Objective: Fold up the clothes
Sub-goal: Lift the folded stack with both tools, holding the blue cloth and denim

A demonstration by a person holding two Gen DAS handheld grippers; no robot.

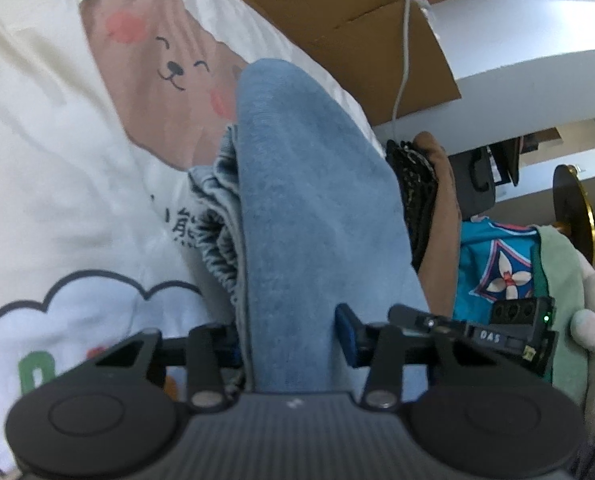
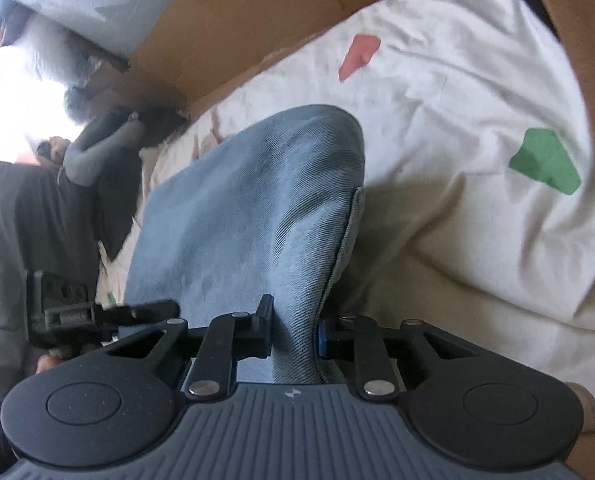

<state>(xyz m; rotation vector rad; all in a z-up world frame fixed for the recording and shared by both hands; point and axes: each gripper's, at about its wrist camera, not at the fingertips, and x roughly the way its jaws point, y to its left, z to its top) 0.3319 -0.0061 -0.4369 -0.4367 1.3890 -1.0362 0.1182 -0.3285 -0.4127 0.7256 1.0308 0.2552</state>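
Both the left gripper [image 1: 293, 340] and right gripper [image 2: 293, 332] pinch the light blue denim garment [image 1: 309, 208]; it hides the cream printed bedsheet [image 1: 57, 160] partly.

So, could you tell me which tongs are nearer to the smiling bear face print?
Left. The left tongs grip the jeans with the bear face just ahead; the right tongs sit farther off beside them.
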